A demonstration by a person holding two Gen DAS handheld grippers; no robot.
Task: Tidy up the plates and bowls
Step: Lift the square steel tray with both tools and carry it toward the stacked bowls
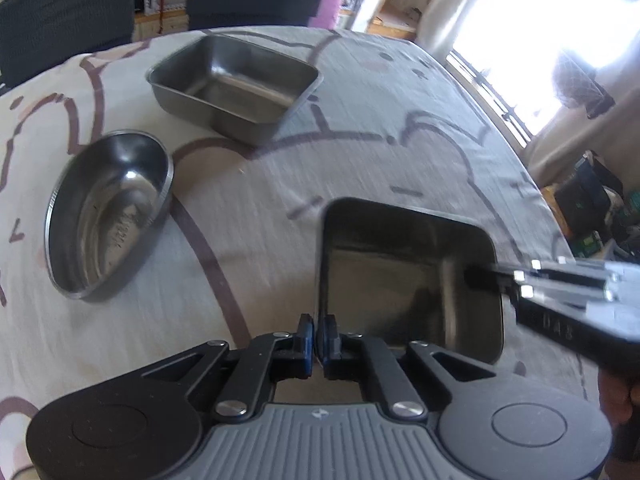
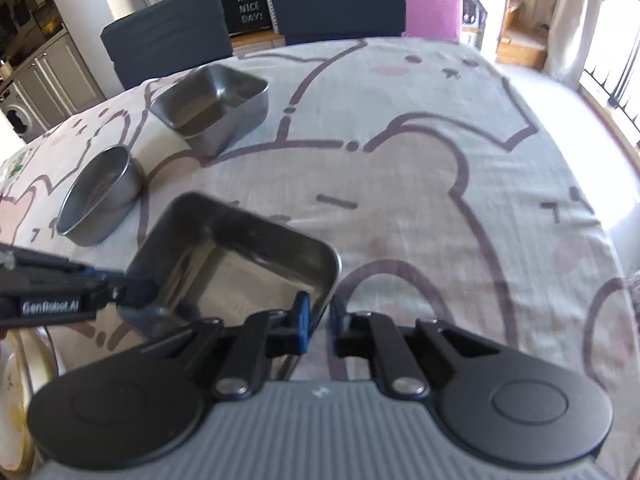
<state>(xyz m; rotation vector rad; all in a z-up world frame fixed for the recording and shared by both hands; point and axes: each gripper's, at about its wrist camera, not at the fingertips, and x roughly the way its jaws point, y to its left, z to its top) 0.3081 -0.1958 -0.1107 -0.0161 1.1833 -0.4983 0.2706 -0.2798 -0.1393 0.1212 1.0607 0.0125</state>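
Observation:
A square steel tray (image 1: 404,276) is held between both grippers a little above the table; it also shows in the right wrist view (image 2: 236,264). My left gripper (image 1: 319,340) is shut on its near left rim. My right gripper (image 2: 320,320) is closed around the tray's right corner rim, with a small gap between the pads; in the left wrist view it reaches in from the right (image 1: 480,280). A second square steel tray (image 1: 234,84) (image 2: 212,100) sits farther back. A round steel bowl (image 1: 108,216) (image 2: 100,196) sits on the left.
The table (image 2: 440,200) is covered with a cream cloth with brown cartoon outlines. Dark chairs (image 2: 172,48) stand behind the far edge. A yellowish plate (image 2: 20,400) lies at the near left edge. A bright window is at the right.

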